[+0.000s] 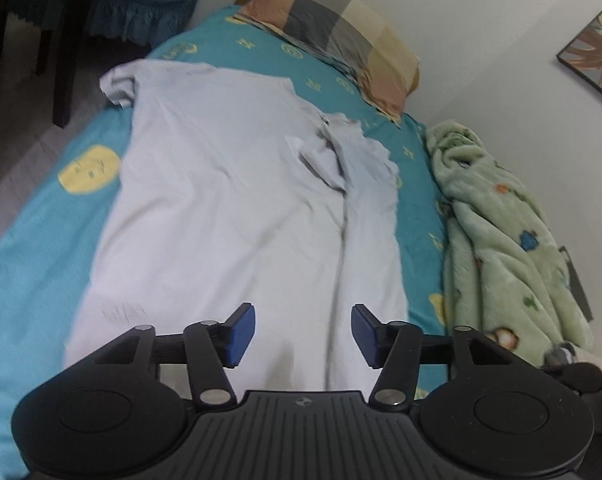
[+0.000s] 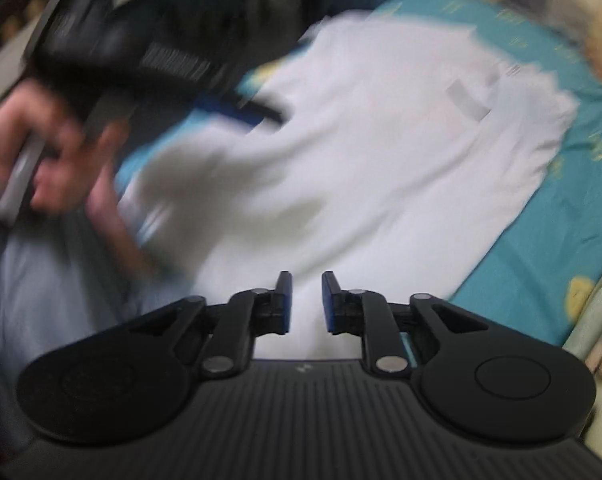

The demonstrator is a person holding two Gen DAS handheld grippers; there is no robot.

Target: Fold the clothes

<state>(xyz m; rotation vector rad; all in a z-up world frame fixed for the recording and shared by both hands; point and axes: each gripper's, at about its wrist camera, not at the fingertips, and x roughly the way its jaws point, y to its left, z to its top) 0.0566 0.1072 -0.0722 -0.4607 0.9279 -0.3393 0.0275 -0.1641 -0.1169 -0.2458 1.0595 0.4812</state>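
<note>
A white T-shirt point(image 1: 229, 184) lies spread on a teal bedsheet point(image 1: 41, 248), collar end toward the pillow, with one side folded in along a long crease. My left gripper point(image 1: 303, 334) hovers open above the shirt's near hem, nothing between its blue pads. In the blurred right wrist view the same shirt point(image 2: 381, 160) fills the middle. My right gripper point(image 2: 307, 300) is open with a narrow gap, over the shirt's near edge, holding nothing. The left gripper point(image 2: 237, 110) shows there too at upper left, held by a person's hand point(image 2: 49, 152).
A checked pillow point(image 1: 341, 28) lies at the head of the bed. A green fleece blanket point(image 1: 497, 240) is bunched along the wall side. A dark chair point(image 1: 69, 36) and a table with a teal cover stand beyond the bed's left edge. A framed picture point(image 1: 597, 52) hangs on the wall.
</note>
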